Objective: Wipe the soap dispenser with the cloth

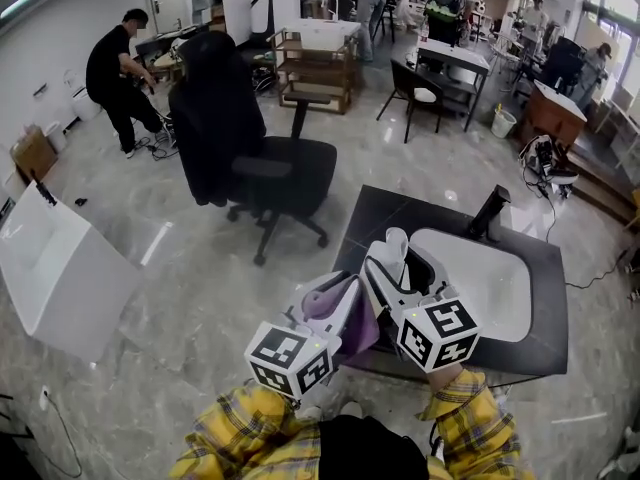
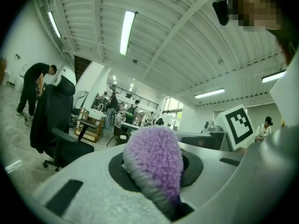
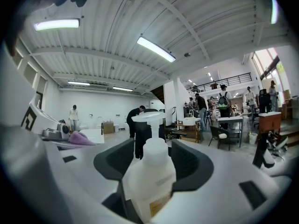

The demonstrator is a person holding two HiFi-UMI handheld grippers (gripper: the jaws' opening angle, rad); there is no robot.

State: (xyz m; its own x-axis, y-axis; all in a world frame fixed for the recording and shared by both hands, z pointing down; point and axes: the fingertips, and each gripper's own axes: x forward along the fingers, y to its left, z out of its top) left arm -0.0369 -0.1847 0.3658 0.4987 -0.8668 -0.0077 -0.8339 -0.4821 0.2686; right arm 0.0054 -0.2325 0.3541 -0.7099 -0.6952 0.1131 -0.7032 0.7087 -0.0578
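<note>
I have both things in hand, and the wipe itself looks not yet begun. My right gripper (image 1: 405, 273) is clamped on the soap dispenser (image 3: 149, 176): the white bottle stands upright between the jaws, both dark pads look pressed to its sides, and its pump head rises at 12 o'clock above them. From the head view it sits over the near left part of the black counter (image 1: 400, 213), with the white basin (image 1: 490, 288) off at 3 o'clock. I cannot tell whether its base rests on the counter or hangs clear of it.

My left gripper (image 1: 332, 298) is closed on the cloth (image 2: 154, 164) — a fluffy purple wad pinched between the jaws, bulging out past them. It lies at about 8 o'clock from the bottle, near it but apart. In the right gripper view it shows as a small purple tuft out at 9 o'clock.

I judge this the closing-in step. The next move calls for carrying the cloth toward 2 o'clock until the pile meets the bottle's open face, then rubbing up and down. The pads cover two sides, so only the shoulder, neck and the face between them are reachable. The right grip must hold firm against the push — and I should keep clear of the pump head so that it does not dispense.
</note>
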